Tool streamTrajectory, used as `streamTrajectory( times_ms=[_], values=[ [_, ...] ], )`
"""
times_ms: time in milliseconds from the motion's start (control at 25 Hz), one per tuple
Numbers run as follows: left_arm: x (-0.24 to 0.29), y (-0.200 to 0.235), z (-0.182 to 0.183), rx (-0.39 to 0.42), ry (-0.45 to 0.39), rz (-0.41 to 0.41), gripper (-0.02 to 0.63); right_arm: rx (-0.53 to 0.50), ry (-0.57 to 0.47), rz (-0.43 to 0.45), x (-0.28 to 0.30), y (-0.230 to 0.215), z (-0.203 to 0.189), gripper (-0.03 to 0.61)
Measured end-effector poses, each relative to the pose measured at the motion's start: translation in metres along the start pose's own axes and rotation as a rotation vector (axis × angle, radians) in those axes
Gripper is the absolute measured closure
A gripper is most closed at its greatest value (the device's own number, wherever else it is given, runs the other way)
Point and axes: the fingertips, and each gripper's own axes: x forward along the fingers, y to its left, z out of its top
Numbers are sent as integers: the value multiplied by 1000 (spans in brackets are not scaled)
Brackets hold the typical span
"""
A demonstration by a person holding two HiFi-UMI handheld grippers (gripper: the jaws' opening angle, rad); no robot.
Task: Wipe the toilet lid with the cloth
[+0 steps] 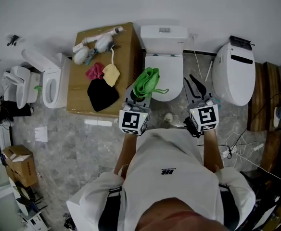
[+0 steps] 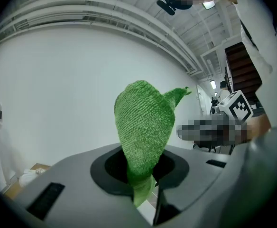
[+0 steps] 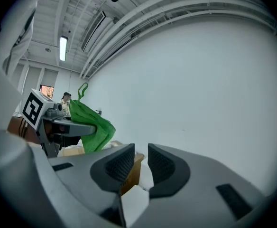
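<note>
Head view: we find the left gripper (image 1: 141, 93) closed on the green cloth (image 1: 146, 82), held at the left edge of the white lid (image 1: 167, 73). The right gripper (image 1: 196, 87) is empty, jaws slightly apart. A box (image 1: 80, 97) stands beside the lid against the white wall (image 1: 44, 8), on grey marbled floor (image 1: 73, 143).

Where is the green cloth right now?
In the head view the green cloth is pinched in the left tongs, held up over the left edge of the middle toilet lid, just right of the cardboard box.
</note>
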Motion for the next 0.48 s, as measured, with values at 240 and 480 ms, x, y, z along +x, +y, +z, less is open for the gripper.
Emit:
streamTrajectory(
  times_ms=[240, 480],
  values=[
    [28, 9, -9, -2, 37, 2, 520, 27, 9, 18, 23, -20, -7, 480],
    [55, 28, -33, -29, 77, -36, 520, 35, 52, 0, 54, -29, -21, 463]
  ],
)
